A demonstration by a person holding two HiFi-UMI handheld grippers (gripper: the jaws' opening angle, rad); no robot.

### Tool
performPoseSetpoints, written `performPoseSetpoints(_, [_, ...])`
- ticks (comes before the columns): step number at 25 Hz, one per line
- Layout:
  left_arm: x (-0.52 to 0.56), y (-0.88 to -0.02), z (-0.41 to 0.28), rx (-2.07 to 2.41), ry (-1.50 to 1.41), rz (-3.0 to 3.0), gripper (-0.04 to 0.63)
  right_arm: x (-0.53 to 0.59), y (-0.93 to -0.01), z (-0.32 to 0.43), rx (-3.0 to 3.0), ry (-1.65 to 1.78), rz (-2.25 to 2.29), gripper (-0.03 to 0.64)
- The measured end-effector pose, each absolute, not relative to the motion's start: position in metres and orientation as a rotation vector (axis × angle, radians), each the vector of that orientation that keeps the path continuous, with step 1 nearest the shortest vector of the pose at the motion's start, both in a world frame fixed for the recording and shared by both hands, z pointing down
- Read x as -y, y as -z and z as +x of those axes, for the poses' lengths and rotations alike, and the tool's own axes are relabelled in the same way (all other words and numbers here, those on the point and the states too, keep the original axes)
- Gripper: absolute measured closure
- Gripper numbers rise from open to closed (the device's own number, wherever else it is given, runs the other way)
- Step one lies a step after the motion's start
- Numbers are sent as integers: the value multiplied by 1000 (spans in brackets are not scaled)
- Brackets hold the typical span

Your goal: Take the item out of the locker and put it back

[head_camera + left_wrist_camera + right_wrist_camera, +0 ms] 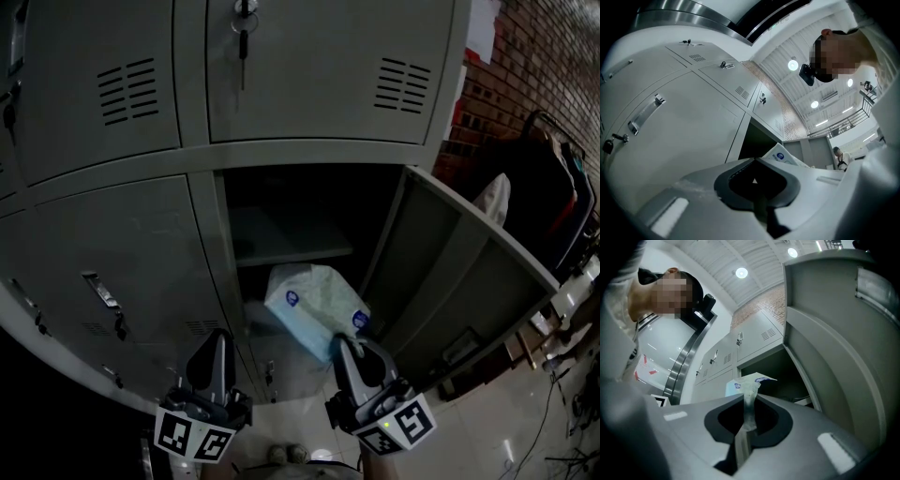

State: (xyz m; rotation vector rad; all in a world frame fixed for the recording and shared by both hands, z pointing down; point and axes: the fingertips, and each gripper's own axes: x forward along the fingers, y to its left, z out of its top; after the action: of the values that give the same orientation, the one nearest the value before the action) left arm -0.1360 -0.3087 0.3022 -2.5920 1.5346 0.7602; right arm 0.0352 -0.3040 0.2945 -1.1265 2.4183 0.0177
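"Is it out yet?"
"Halfway, I'd say. The right gripper (345,345) is pinching the white plastic package (314,302) at the open locker's (441,253) mouth, 6 o'clock of the shelf (291,249). The left gripper (217,339) is idling, pressed together on nothing."

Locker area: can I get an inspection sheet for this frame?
Surface: tiled floor; shelf inside the open locker.
Job's things: pack at the locker mouth, below the shelf; door swung open.
Clutter: small items on the floor at right, unclear.
Grippers: right gripper fingers pinch the pack's edge; left gripper shut, empty.
Cables: thin cables on the floor, far right.
Surroundings: brick wall; key in the upper door.
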Motion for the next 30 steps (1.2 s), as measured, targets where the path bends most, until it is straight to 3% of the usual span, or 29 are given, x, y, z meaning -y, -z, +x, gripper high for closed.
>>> performPoseSetpoints(23, [316, -307, -137, -1561, -788, -2597, 592, 305, -303, 40, -2448, -16, -1155, 597])
performPoseSetpoints(30, [319, -308, -140, -1569, -794, -2599, 592, 351, -247, 36, -2430, -196, -1207, 595])
